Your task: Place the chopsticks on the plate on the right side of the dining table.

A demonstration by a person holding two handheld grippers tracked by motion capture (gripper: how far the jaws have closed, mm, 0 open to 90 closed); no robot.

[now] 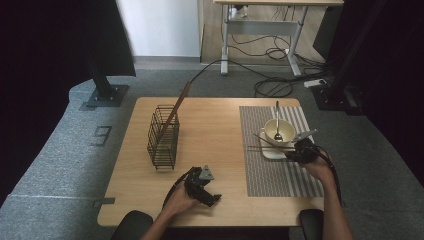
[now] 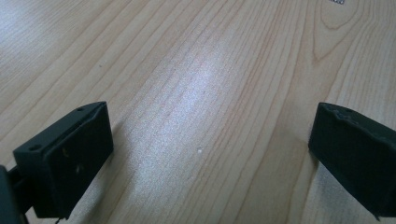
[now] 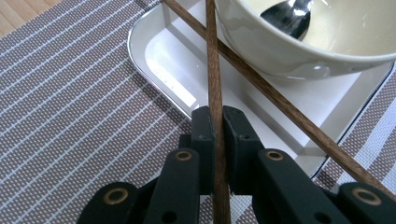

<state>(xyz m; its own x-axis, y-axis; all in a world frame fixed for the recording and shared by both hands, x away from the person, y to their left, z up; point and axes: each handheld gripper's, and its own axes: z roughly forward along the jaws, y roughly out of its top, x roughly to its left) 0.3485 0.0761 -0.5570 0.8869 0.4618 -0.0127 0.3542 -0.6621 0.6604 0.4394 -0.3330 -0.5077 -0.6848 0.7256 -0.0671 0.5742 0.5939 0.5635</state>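
While clamped: right hand-held gripper (image 3: 215, 140), chopstick (image 3: 212, 70).

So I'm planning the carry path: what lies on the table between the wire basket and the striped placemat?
Bare wood: in the high view nothing lies between the wire basket and the striped placemat.

A lab: black curtains (image 1: 45, 60), floor cables (image 1: 272, 85), a desk frame (image 1: 260, 25).

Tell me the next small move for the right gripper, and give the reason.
Probably lift straight up. The right gripper is shut on one brown wooden chopstick, which crosses a second one on the white rectangular tray beside the cream bowl.
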